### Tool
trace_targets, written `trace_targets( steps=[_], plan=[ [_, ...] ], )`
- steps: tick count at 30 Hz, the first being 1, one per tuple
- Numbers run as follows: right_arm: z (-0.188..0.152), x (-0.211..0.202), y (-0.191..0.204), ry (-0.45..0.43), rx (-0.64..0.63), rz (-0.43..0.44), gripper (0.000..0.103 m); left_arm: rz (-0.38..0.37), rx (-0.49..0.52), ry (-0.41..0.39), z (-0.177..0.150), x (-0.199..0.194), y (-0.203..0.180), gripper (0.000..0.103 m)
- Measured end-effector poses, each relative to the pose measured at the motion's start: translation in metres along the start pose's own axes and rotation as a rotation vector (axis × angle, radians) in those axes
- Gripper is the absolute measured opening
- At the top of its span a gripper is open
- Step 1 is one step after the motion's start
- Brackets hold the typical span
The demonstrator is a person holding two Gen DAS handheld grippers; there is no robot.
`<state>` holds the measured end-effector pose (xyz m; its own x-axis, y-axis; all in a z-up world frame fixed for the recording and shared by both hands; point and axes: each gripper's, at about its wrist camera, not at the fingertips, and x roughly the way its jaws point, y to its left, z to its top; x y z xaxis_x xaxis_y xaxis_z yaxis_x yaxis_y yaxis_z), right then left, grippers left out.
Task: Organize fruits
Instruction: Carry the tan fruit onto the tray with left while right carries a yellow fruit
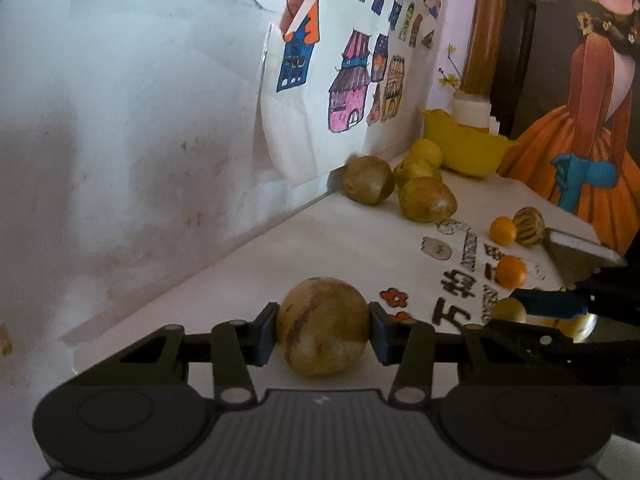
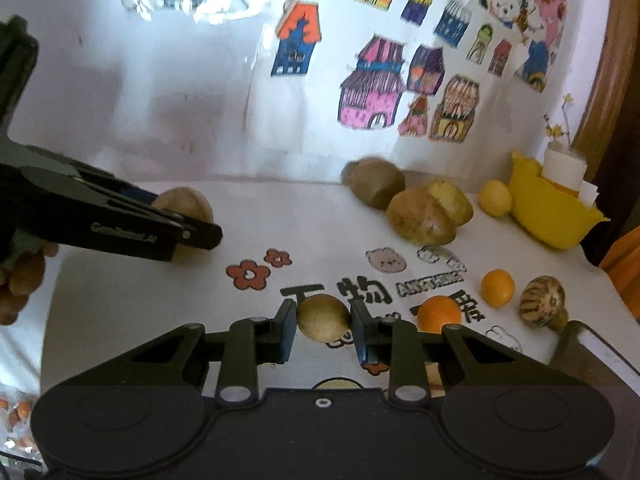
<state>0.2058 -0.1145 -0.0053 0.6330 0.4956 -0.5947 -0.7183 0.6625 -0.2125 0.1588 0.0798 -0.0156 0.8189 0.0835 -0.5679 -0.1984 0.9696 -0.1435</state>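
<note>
The left tool [image 1: 322, 328] squeezes a big brown fruit [image 1: 322, 326] down on the table [image 1: 248, 280]. The right tool [image 2: 323, 320] pinches a small brown fruit [image 2: 323, 317], likely for sorting. Farther back wait more fruits and a yellow bowl [image 2: 554, 216]. Only the right view shows the bowl's whole side.

Plenty of bare white tabletop [image 2: 312, 216] is left open in front of the yellow plastic bowl [image 2: 548, 216]. Beside that bowl, the back edge is blocked by a clump of brownish-green round fruits [image 2: 420, 216].
</note>
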Motion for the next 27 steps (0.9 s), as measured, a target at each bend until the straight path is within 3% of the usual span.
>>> trace_targets(
  steps=[8,18,27],
  plan=[
    [-0.006,-0.045,-0.031,-0.073,0.068,-0.065,0.031,-0.043,0.050,-0.046,0.016,-0.008,-0.037,0.050],
    [-0.043,-0.095,-0.101,-0.067,0.173,-0.237,0.031,-0.245,0.127,-0.075,0.039,0.005,-0.117,0.050],
    [-0.080,-0.108,-0.171,-0.021,0.282,-0.339,0.031,-0.412,0.133,-0.002,0.062,0.047,-0.183,0.050]
  ],
)
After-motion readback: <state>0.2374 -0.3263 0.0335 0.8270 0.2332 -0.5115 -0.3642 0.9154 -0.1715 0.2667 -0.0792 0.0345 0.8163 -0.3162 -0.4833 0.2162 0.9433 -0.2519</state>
